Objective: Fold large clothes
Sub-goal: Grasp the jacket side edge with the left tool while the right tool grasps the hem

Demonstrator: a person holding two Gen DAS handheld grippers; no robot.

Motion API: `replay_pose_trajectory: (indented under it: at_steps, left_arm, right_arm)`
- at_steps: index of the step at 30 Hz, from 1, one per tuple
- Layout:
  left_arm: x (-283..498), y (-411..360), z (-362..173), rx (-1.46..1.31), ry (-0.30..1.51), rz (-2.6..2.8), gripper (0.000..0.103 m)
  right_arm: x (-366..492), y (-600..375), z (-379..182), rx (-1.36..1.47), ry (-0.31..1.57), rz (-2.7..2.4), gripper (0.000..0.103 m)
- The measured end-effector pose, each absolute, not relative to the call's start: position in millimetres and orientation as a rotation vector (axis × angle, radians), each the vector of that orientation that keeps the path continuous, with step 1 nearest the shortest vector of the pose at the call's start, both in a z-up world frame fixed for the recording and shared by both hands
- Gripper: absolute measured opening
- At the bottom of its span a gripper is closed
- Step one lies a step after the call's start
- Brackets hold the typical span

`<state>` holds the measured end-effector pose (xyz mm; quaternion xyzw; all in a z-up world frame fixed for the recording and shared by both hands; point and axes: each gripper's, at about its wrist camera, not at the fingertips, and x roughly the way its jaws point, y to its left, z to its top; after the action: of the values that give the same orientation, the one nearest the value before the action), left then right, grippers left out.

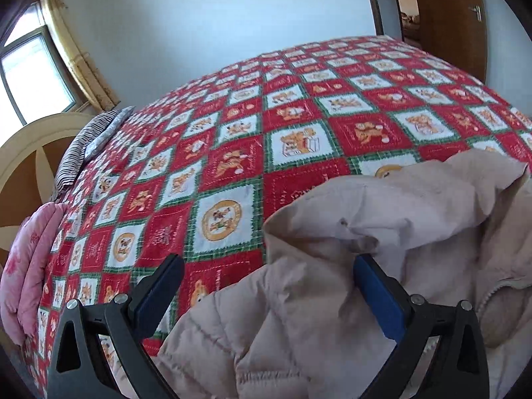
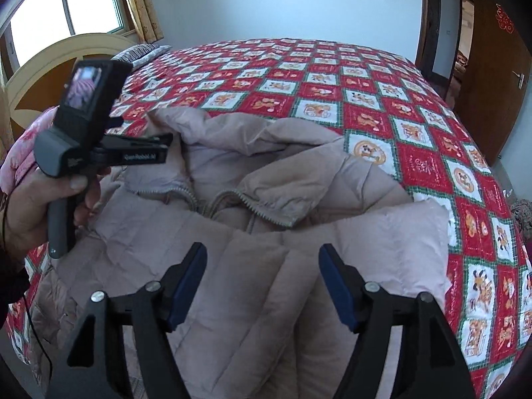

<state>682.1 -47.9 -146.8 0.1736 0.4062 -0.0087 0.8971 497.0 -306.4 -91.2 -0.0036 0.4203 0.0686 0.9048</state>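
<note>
Puffy quilted beige coat (image 2: 252, 249) lies rumpled on patchwork bedspread (image 2: 382, 99).

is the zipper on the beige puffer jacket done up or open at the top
Open at the top: on the puffer jacket the two rows of zipper teeth splay apart below the collar. Lower down, folded fabric hides the zipper.
</note>
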Motion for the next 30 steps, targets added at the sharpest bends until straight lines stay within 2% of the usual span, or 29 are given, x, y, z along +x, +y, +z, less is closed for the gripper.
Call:
replay_pose_trajectory:
  at_steps: [1, 2, 3, 6, 9, 13, 30]
  left_arm:
    - [687, -49, -152, 0.377, 0.839, -0.011, 0.084]
    - [690, -49, -155, 0.378, 0.841, -0.030, 0.049]
    - [692, -49, -156, 0.355, 0.859, -0.077, 0.024]
    - [683, -52, -148, 0.344, 0.821, -0.126, 0.009]
    - [668, -55, -135, 0.375, 0.761, -0.155, 0.004]
    - [653, -39, -114, 0.318, 0.723, -0.184, 0.003]
    - [627, -16, -112, 0.298, 0.700, -0.221, 0.002]
  right_arm:
    - [503, -310, -88, -0.011, 0.864, 0.134, 0.076]
    - [512, -314, -86, -0.029, 0.859, 0.128, 0.076]
    - [523, -317, -85, -0.051, 0.855, 0.127, 0.076]
    - [563, -328, -88, -0.075, 0.867, 0.116, 0.076]
    - [602, -333, -93, -0.079, 0.905, 0.105, 0.076]
    - [626, -327, -93, -0.121, 0.911, 0.145, 0.076]
    - [619, -274, -112, -0.479, 0.839, 0.278, 0.085]
